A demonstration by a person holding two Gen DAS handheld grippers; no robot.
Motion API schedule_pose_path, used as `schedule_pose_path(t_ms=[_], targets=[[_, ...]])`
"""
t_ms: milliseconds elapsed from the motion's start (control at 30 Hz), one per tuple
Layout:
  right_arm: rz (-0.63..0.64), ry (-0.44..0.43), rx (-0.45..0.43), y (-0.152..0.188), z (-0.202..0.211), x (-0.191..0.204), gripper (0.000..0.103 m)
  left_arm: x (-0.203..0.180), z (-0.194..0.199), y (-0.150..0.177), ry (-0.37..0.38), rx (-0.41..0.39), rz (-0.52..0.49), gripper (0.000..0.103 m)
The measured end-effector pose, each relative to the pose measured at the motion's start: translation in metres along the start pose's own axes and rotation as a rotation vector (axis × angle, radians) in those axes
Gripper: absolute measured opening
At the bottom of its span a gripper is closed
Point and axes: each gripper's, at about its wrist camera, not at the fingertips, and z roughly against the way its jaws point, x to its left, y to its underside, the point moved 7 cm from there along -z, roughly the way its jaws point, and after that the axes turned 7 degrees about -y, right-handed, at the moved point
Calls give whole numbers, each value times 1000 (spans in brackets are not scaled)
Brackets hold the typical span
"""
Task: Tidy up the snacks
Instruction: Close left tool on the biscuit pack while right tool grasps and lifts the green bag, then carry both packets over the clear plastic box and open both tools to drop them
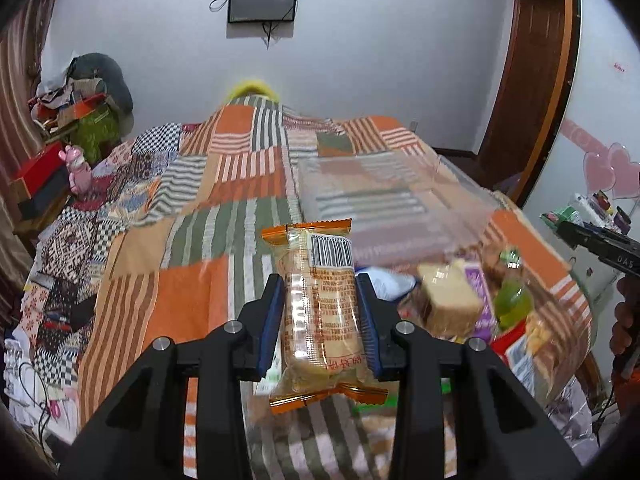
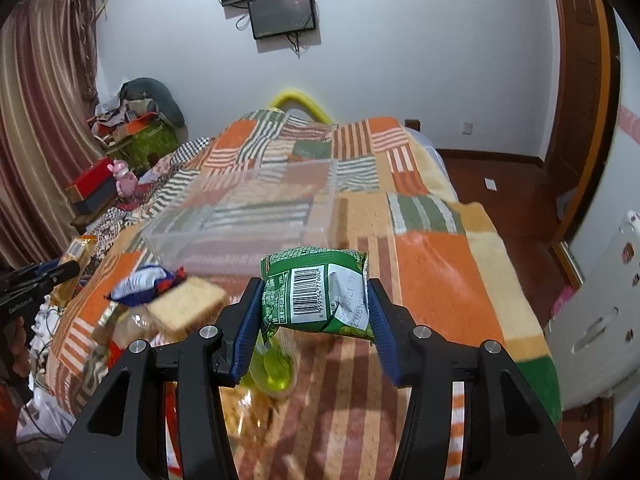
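My left gripper is shut on an orange-edged clear biscuit packet and holds it above the patchwork bedspread. My right gripper is shut on a green snack bag with a barcode. A clear plastic bin sits on the bed ahead of both grippers; it also shows in the left wrist view. A pile of loose snacks lies near me: a sandwich-cracker pack, a blue-white packet and a green jelly cup. The left gripper with its packet shows at the right wrist view's left edge.
The patchwork bedspread covers the bed. Boxes and a pink toy clutter the far left side. A screen hangs on the back wall. A wooden door frame and wood floor lie to the right.
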Motion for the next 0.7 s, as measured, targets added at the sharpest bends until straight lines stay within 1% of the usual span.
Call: schedule_pose_path(t_ms=[367, 567, 700], targets=[[46, -17, -79, -43, -18, 13, 47, -21, -23, -48, 30, -44, -15, 36], [92, -16, -105, -61, -32, 24, 47, -31, -41, -71, 39, -51, -20, 36], [110, -20, -102, -68, -45, 29, 48, -35, -54, -84, 39, -58, -31, 36]])
